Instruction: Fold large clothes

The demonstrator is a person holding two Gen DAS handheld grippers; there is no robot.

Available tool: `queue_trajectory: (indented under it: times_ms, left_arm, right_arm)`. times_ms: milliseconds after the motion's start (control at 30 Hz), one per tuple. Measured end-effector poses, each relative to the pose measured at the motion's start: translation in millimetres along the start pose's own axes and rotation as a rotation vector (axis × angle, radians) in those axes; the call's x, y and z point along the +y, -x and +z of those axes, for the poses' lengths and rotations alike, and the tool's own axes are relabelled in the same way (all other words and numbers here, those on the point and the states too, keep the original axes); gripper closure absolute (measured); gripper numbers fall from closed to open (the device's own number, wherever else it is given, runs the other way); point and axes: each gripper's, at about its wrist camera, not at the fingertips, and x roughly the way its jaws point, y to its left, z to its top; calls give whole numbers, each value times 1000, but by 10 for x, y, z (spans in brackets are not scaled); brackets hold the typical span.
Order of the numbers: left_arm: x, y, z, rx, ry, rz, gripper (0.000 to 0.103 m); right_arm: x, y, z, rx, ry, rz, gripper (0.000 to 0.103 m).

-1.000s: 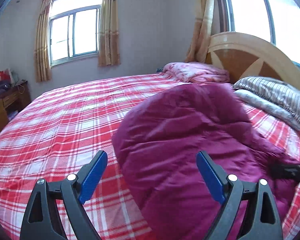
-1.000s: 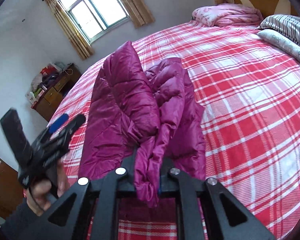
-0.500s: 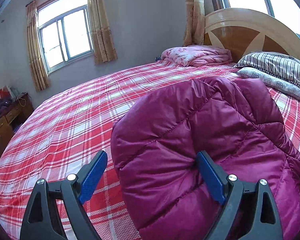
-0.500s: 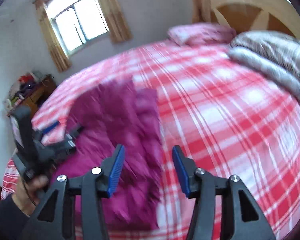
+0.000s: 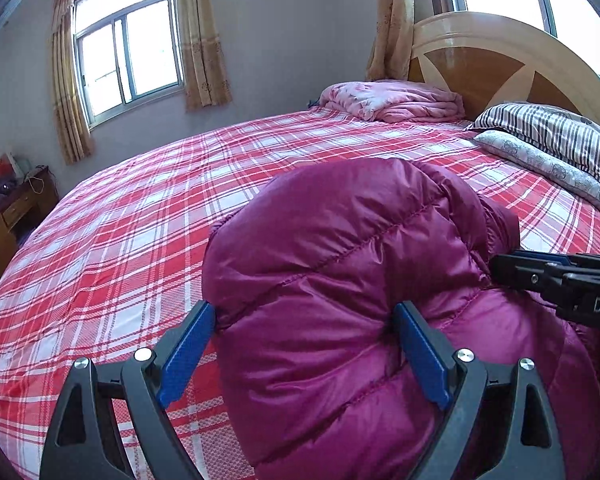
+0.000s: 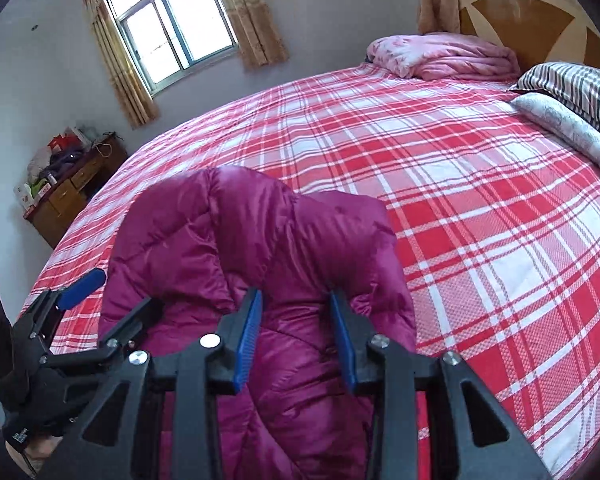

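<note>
A magenta quilted down jacket (image 5: 340,280) lies folded in a puffy heap on the red plaid bed (image 5: 140,240). My left gripper (image 5: 300,320) is open, its blue pads on either side of the heap's near left part, the right pad pressing into the fabric. In the right wrist view the jacket (image 6: 228,248) lies in front of my right gripper (image 6: 296,312), which is open with a fold of jacket between its pads. The left gripper (image 6: 80,288) shows at the left of that view; the right gripper (image 5: 556,280) shows at the right edge of the left wrist view.
A folded pink quilt (image 5: 396,100) and striped pillows (image 5: 552,136) lie by the wooden headboard (image 5: 500,64). A wooden dresser (image 6: 72,196) with clutter stands by the far wall under a curtained window (image 5: 128,56). Plaid bedsheet extends right of the jacket (image 6: 480,220).
My right gripper let go of the jacket edge it held one second ago, opened, and came down over the folded heap. The jacket has settled into a puffier fold between the left pads.
</note>
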Motion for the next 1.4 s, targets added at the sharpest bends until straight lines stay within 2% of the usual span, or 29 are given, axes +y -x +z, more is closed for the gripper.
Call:
queue_trajectory:
  times_ms: [333,800,1400]
  left_arm:
    - [-57,-170,-93,44,37,-10,6]
    - [-43,-293,-149,83,68,-15,1]
    - [-7,-357,-176,121,83,-33,1]
  right_arm:
    - [-189,-120,-114,6,-51,23,65]
    - [-220,-196,-170,13,-55,20,65]
    - [-203,-249,-199,24,-48,3,65]
